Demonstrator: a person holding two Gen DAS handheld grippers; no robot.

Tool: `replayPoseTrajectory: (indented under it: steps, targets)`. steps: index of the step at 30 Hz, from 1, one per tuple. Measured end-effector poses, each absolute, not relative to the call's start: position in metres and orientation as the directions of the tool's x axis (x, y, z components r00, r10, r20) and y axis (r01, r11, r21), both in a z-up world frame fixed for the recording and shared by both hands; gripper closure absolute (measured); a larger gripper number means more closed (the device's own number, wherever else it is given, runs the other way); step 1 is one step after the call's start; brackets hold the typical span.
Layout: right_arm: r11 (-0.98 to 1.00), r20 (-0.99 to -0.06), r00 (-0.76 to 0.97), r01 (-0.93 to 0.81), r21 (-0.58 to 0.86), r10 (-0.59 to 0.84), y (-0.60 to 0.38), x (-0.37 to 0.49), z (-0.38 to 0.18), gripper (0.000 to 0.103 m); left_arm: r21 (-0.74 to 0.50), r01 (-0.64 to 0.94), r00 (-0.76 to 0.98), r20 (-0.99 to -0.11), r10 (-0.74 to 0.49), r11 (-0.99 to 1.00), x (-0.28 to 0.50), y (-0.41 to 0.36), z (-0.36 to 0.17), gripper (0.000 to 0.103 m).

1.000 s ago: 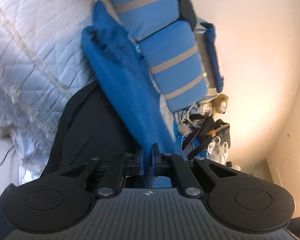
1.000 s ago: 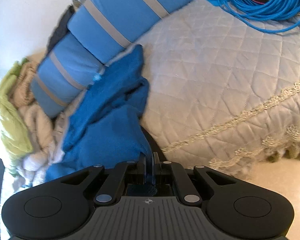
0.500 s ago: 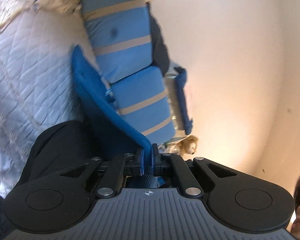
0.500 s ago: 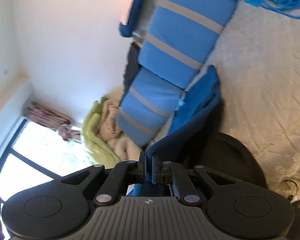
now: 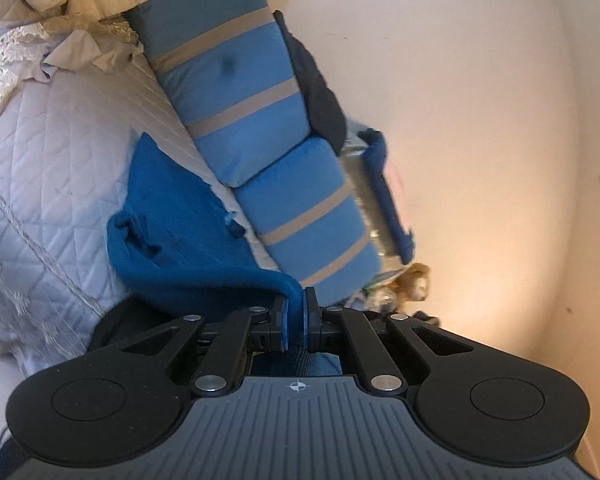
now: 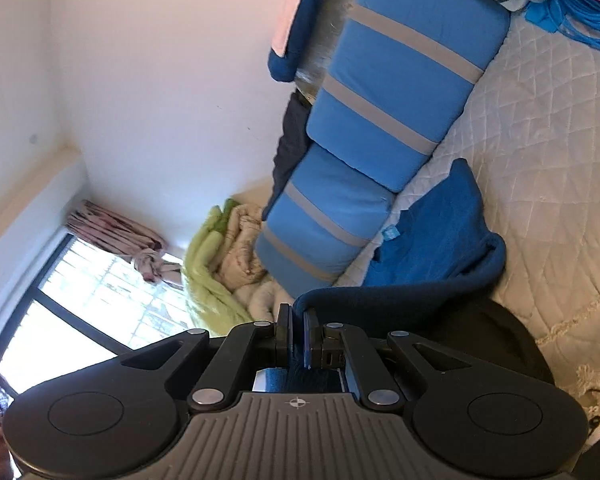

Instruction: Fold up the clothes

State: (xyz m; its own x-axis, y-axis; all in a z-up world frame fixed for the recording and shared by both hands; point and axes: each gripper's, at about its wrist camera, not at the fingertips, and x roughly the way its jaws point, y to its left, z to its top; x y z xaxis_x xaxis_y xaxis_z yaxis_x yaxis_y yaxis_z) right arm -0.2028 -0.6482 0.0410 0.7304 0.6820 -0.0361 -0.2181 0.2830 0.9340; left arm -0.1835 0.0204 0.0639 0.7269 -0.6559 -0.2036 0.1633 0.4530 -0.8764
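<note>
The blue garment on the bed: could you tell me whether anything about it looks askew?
Yes. The blue garment lies rumpled against the striped cushions, one edge pinched by the left gripper and right gripper.

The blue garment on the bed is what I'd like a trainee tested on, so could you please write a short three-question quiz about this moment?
1. True or false: both the left gripper and the right gripper are shut on the blue garment.
2. What lies directly beside the garment's far edge? A) the striped blue cushions B) the blue cable coil C) the green blanket
3. Fill in: the far part of the garment rests on the quilted ______.

Key: 1 true; 2 A; 3 bedspread.
</note>
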Motion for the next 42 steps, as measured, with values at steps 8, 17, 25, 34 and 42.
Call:
replayPoseTrajectory:
  steps: [8, 17, 25, 34, 42]
  targets:
    - [0.388, -0.095, 0.723, -0.25, 0.887, 0.684, -0.639, -0.158, 0.064, 0.096, -0.852, 0.156, 0.722, -0.246, -0.646, 0.499, -0.147, 0.024, 0.069, 0.096]
    - [0.441, -0.138, 0.722, -0.249, 0.862, 0.678, -0.632, -0.105, 0.073, 0.096, -0.826, 0.185, 0.711, -0.261, -0.653, 0.532, -0.102, 0.014, 0.076, 0.096]
    - [0.459, -0.151, 0.724, -0.248, 0.853, 0.673, -0.628, -0.058, 0.073, 0.095, -0.814, 0.192, 0.713, -0.269, -0.648, 0.549, -0.067, 0.009, 0.08, 0.096]
    - [0.481, -0.156, 0.736, -0.252, 0.84, 0.658, -0.624, -0.012, 0.072, 0.095, -0.807, 0.177, 0.723, -0.281, -0.631, 0.563, -0.024, 0.007, 0.079, 0.096]
    - [0.507, -0.185, 0.752, -0.222, 0.833, 0.633, -0.616, 0.035, 0.061, 0.095, -0.796, 0.157, 0.727, -0.308, -0.614, 0.585, 0.019, 0.007, 0.072, 0.096]
